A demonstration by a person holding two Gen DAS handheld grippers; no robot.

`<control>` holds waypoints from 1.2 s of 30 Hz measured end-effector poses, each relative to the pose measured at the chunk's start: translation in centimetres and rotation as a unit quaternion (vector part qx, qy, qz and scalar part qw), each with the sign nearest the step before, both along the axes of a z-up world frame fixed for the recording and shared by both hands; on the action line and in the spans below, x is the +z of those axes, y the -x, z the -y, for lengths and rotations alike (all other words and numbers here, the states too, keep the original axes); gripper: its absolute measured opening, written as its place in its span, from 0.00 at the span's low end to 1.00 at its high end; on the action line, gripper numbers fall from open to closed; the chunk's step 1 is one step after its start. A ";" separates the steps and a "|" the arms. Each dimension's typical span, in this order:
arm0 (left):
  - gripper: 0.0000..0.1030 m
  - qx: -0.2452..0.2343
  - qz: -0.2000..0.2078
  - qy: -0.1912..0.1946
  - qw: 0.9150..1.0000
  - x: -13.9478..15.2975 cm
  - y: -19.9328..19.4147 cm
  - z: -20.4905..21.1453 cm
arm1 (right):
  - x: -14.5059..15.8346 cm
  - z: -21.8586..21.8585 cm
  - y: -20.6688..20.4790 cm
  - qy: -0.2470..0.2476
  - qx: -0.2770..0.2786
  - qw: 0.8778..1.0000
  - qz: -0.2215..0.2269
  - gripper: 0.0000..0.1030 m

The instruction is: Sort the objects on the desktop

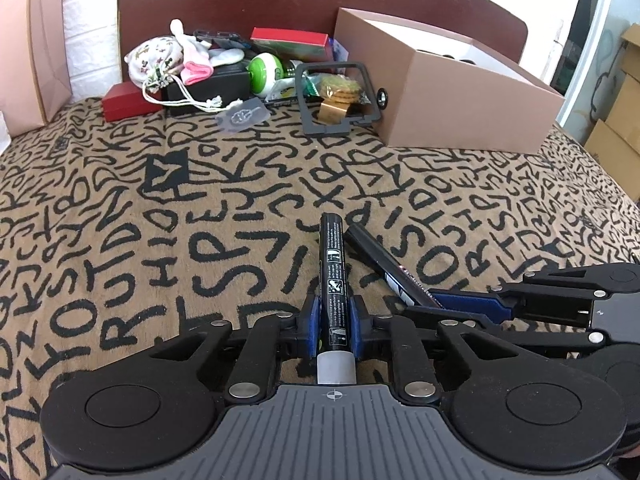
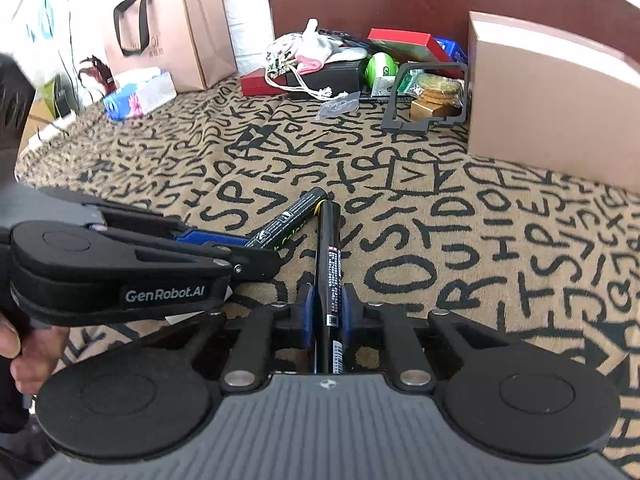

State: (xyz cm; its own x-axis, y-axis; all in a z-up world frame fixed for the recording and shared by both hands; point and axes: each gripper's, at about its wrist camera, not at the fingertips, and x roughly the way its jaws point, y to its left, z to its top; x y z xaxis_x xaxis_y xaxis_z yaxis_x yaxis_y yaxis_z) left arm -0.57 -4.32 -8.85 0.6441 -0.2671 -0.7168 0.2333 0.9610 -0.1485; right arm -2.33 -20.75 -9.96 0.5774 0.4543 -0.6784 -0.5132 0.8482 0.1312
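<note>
Left gripper [image 1: 335, 316] clamps a black marker [image 1: 333, 280]; right gripper [image 2: 327, 312] clamps a slimmer black pen [image 2: 330, 264], tips meeting above the patterned surface [image 1: 160, 240].

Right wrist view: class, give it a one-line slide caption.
Right gripper shut on a black pen; left gripper clamps a marker alongside.

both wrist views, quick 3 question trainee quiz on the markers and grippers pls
1. True or false: the left gripper is shut on the black marker with the grey end.
2. What does the right gripper hold? A) slim black pen with white label B) red flat box C) nothing
3. Which large container stands at the right of the lettered tan cloth?

Key: 1 true; 2 A; 3 the open brown cardboard box.
</note>
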 end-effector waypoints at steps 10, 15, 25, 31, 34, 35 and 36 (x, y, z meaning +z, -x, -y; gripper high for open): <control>0.12 -0.015 0.025 0.018 0.999 3.2 0.2 1.9 | 2.1 2.1 0.5 -0.032 -0.008 0.999 0.012 0.16; 0.12 -0.032 0.059 0.037 0.997 6.3 -1.3 3.7 | 4.7 3.9 -0.1 -0.046 -0.023 0.998 0.047 0.16; 0.12 -0.058 0.116 0.076 0.989 12.8 -7.3 8.0 | 10.7 7.9 -4.5 -0.067 -0.069 0.985 0.141 0.16; 0.12 -0.061 0.127 0.069 0.988 15.2 -12.7 10.3 | 13.4 9.1 -8.8 -0.057 -0.093 0.978 0.178 0.16; 0.12 -0.054 0.129 0.079 0.987 16.0 -15.3 11.1 | 14.4 9.3 -11.5 -0.052 -0.101 0.976 0.188 0.16; 0.12 -0.053 0.126 0.084 0.987 16.2 -16.3 11.3 | 14.8 9.4 -12.4 -0.054 -0.104 0.975 0.188 0.16; 0.12 -0.055 0.120 0.089 0.987 16.2 -17.2 11.5 | 15.0 9.6 -13.2 -0.055 -0.105 0.975 0.189 0.16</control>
State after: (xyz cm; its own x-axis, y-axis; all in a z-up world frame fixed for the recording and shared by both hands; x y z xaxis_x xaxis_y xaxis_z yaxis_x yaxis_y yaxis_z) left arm 16.58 -15.78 7.39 0.7501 -0.4532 -0.4817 0.3840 0.8914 -0.2407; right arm 10.89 -30.34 5.04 0.8650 0.3573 -0.3522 -0.3589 0.9312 0.0632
